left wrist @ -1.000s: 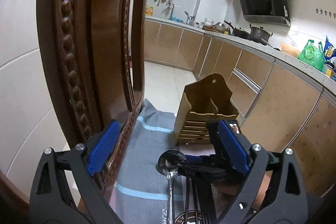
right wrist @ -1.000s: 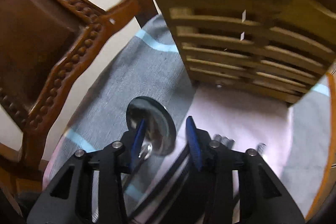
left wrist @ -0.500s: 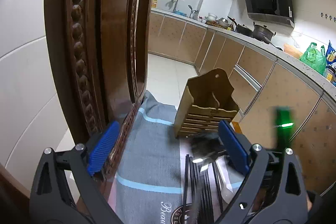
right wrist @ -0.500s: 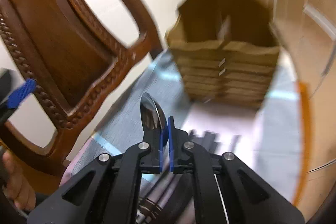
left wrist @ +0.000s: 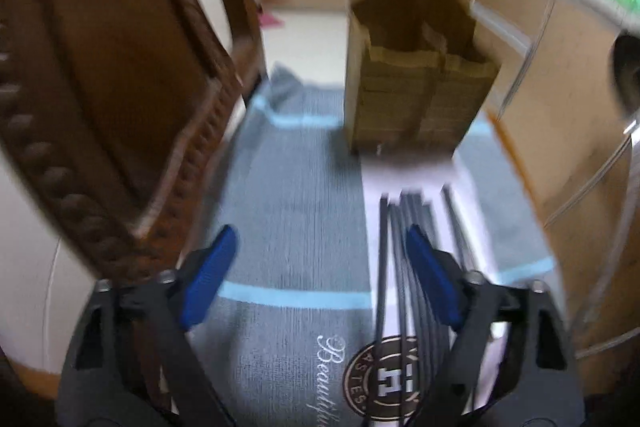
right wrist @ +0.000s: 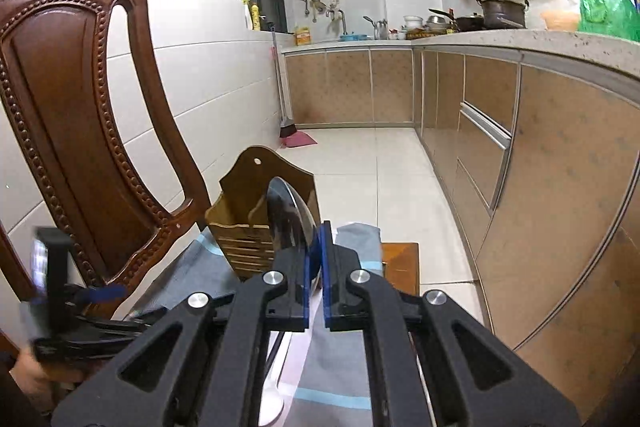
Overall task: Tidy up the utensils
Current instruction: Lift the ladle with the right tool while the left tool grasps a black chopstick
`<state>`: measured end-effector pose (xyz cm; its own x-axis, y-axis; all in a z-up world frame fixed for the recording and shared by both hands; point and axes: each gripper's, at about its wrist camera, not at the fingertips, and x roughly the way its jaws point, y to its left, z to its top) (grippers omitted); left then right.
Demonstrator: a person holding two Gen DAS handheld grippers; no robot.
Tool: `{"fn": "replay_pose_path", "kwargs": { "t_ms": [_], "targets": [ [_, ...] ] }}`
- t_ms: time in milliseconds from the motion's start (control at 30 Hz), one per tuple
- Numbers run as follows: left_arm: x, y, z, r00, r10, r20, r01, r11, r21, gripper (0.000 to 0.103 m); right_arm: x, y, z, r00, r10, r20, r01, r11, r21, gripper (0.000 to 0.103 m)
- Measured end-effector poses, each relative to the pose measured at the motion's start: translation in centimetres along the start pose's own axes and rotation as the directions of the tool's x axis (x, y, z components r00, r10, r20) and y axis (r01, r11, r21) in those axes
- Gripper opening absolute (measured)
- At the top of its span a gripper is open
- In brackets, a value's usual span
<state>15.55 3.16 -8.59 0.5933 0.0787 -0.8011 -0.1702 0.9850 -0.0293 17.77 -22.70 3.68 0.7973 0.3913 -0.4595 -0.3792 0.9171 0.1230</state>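
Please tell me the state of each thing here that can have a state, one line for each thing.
right gripper: shut on the spoon, raised above the mat.
spoon: held, bowl pointing up.
left gripper: open, jaws have just been closing, nothing gripped.
chopsticks: lying flat on the mat.
wooden holder: upright; nothing seen inside.
mat: spread flat.

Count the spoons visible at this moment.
1. A metal spoon is clamped in the right gripper, raised in front of the wooden holder. Others may lie hidden among the dark chopsticks on the cloth.
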Motion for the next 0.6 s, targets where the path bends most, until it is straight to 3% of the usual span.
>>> {"fn": "replay_pose_path", "kwargs": {
  "t_ms": [33,100,333,600],
  "targets": [
    [0.9,-0.3,0.0,1.000,0.007,-0.029,-0.006,1.000,0.020,0.066,0.0,-0.2,0.0,1.000,0.005,-0.003,-0.005,1.000,0.002,0.005],
    [2.5,-0.9,-0.2,0.996,0.005,-0.086,-0.001,0.999,0.042,0.059,-0.3,-0.5,0.1,1.000,0.009,-0.002,-0.009,1.000,0.003,0.005],
    [5.7,-3.0,-1.5,0.984,0.042,-0.175,-0.019,0.991,0.134,0.059,-0.8,-0.7,-0.2,1.000,0.029,-0.004,-0.029,0.999,0.017,0.005],
    [7.0,-3.3,-0.3,0.983,0.026,-0.183,-0.006,0.994,0.110,0.061,-0.8,-1.1,-0.2,0.999,0.043,-0.012,-0.043,0.998,0.035,0.005]
  ]
}}
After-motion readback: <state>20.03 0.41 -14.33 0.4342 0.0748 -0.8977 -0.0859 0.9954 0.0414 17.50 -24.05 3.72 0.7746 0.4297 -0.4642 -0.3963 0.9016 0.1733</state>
